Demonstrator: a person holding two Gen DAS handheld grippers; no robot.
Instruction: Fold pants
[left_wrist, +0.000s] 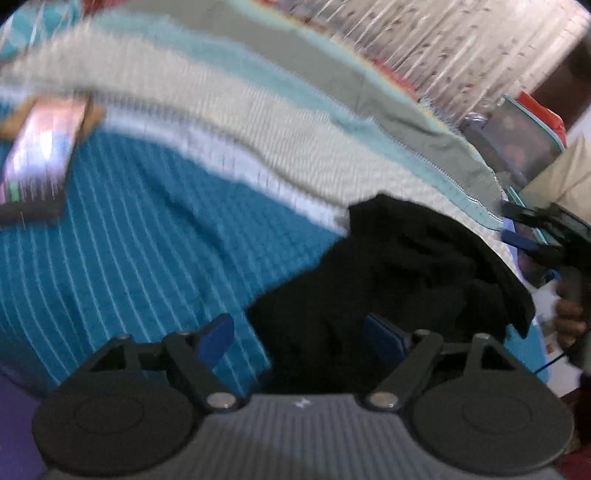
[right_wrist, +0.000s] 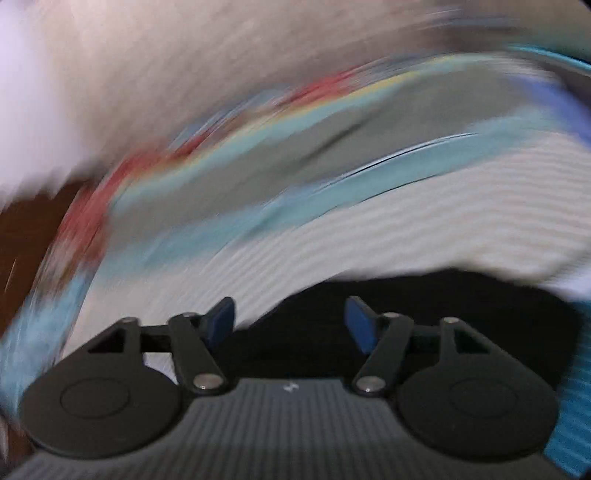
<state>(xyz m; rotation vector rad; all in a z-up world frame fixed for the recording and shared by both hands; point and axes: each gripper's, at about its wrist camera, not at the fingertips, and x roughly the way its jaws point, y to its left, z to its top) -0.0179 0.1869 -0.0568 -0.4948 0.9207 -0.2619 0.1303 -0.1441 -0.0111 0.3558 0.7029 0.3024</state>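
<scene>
The black pants (left_wrist: 399, 280) lie crumpled on a striped blue, white and grey bedspread (left_wrist: 147, 240). My left gripper (left_wrist: 299, 336) is open just above the near edge of the pants, its blue pads wide apart and empty. My right gripper (left_wrist: 517, 229) shows at the right edge of the left wrist view, beyond the pants' far corner, held by a hand. In the right wrist view the right gripper (right_wrist: 291, 325) is open and empty, with the pants (right_wrist: 424, 314) as a dark mass right under it. That view is heavily blurred.
A phone (left_wrist: 40, 147) lies on a brown board at the far left of the bed. A patterned curtain (left_wrist: 461, 44) hangs behind. A clear storage bag with red contents (left_wrist: 517, 136) stands at the right beyond the bed edge.
</scene>
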